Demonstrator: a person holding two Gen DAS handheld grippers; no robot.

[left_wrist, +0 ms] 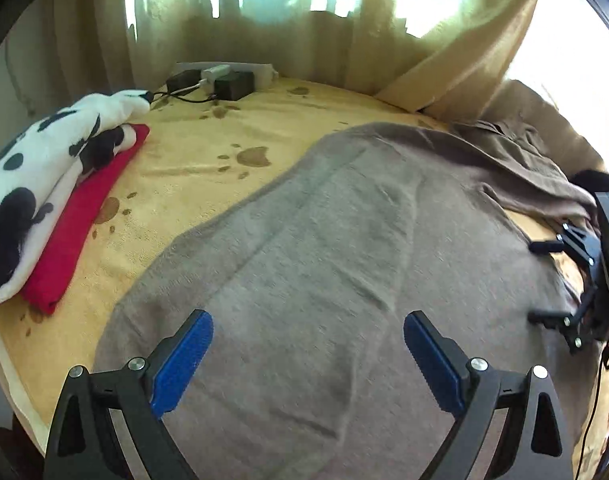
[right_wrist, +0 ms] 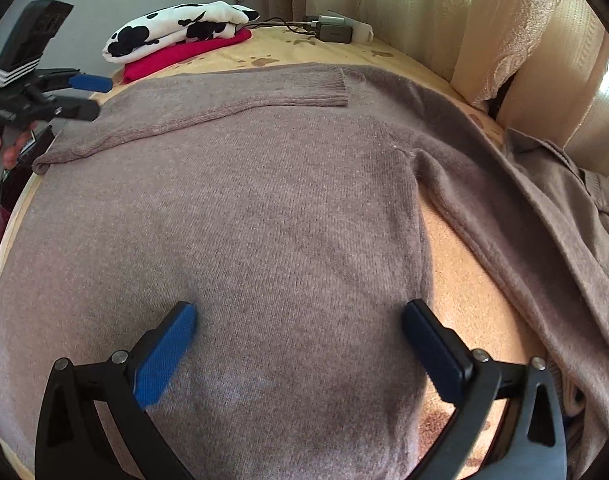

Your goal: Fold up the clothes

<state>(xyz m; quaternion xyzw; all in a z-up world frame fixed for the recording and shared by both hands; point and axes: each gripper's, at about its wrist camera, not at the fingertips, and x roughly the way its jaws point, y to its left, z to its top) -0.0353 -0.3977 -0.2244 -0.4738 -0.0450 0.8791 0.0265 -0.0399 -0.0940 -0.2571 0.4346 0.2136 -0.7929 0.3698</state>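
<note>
In the left wrist view, the left tool (left_wrist: 308,344) hangs just above a grey-brown knit sweater (left_wrist: 344,240), its blue pads spread wide with nothing between them. The sweater lies flat on a yellow blanket with paw prints (left_wrist: 208,136), which covers a bed. Its long axis runs from the near edge away towards the curtain (left_wrist: 304,40). To the left sits a folded stack: a white garment with black blotches (left_wrist: 44,168) on top of a red one (left_wrist: 84,216). Dark chargers with cables (left_wrist: 212,80) lie at the far edge. The right tool (left_wrist: 544,280) enters from the right, its fingers apart over the sweater's edge.

In the right wrist view, the right tool (right_wrist: 300,336) is gaping and empty, hovering over the sweater's body (right_wrist: 244,220). One sleeve (right_wrist: 224,100) is folded across the top, its ribbed cuff pointing right. The other sleeve (right_wrist: 504,200) stretches out diagonally towards the lower right, over bare blanket. A second brownish garment (right_wrist: 584,184) lies crumpled beyond it. The left tool (right_wrist: 88,96), held by a hand (right_wrist: 0,144), is parted at the left
</note>
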